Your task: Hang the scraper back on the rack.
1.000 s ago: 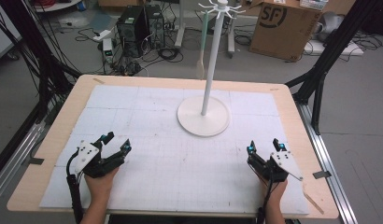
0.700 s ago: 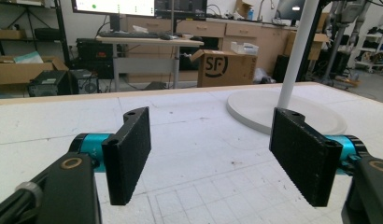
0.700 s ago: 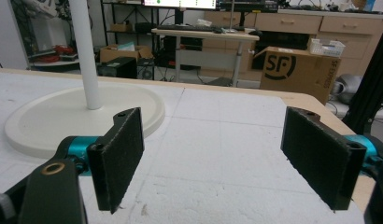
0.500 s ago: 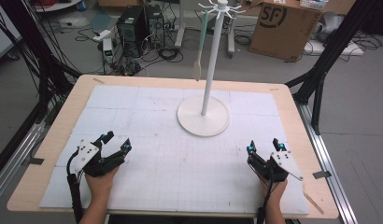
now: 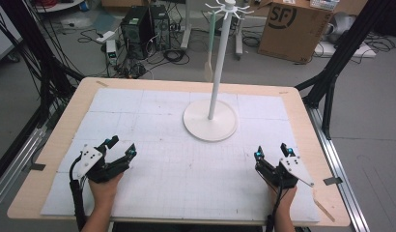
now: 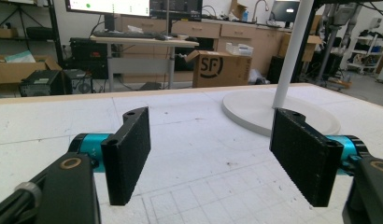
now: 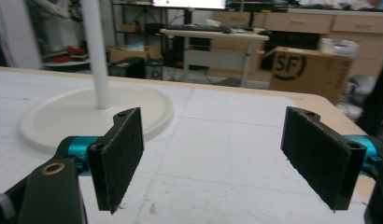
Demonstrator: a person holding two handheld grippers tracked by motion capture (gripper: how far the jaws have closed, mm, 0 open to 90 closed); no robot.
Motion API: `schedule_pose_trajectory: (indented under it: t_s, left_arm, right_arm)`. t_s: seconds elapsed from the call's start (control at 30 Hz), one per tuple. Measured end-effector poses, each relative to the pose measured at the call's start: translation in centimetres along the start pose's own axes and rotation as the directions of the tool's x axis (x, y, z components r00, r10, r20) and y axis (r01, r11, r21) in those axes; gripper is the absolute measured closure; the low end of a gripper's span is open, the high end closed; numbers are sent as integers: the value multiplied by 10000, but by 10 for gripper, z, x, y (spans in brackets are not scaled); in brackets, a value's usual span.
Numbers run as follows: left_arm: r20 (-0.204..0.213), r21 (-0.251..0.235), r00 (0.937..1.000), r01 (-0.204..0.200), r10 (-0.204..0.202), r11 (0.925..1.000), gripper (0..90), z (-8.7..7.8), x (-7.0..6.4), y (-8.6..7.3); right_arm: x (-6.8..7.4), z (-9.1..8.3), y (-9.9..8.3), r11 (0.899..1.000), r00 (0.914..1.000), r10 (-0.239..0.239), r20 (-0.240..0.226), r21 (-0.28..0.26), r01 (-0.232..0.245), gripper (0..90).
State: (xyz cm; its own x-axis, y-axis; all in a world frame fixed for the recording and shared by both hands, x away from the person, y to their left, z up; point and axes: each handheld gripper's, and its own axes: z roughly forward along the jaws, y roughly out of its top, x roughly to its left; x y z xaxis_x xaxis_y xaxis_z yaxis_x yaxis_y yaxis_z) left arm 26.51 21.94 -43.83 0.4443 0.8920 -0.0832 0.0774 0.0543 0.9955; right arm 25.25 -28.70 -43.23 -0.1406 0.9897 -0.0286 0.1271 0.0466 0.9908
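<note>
A white stand (image 5: 210, 123) with a round base and a tall pole topped by hooks sits at the table's far middle. A pale spatula (image 5: 209, 63) hangs from one hook. My left gripper (image 5: 120, 147) rests at the near left, open, with nothing between its jaws. My right gripper (image 5: 272, 152) rests at the near right, open and empty too. In the left gripper view the stand's base (image 6: 273, 112) lies ahead to the right, beyond that gripper (image 6: 210, 156). The right gripper view has the base (image 7: 82, 116) ahead to the left of the gripper (image 7: 213, 158).
A white gridded mat (image 5: 186, 159) covers most of the wooden table (image 5: 56, 145). Black frame posts stand at the table's left and right sides. Beyond the far edge are a cardboard box (image 5: 295, 29), computer towers (image 5: 143, 24) and floor cables.
</note>
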Motion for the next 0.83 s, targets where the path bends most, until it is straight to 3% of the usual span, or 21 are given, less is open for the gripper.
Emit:
schedule_pose_trajectory:
  t_s: [0.23,0.83]
  left_arm:
    - [0,-33,10000,31,-31,10000,296,0,0,0]
    - [14,6,10000,50,-50,10000,297,1,0,0]
  right_arm:
    - [0,-1,0,10000,9996,31,-297,-78,-34,203]
    - [1,0,0,10000,9998,-46,-176,-8,46,203]
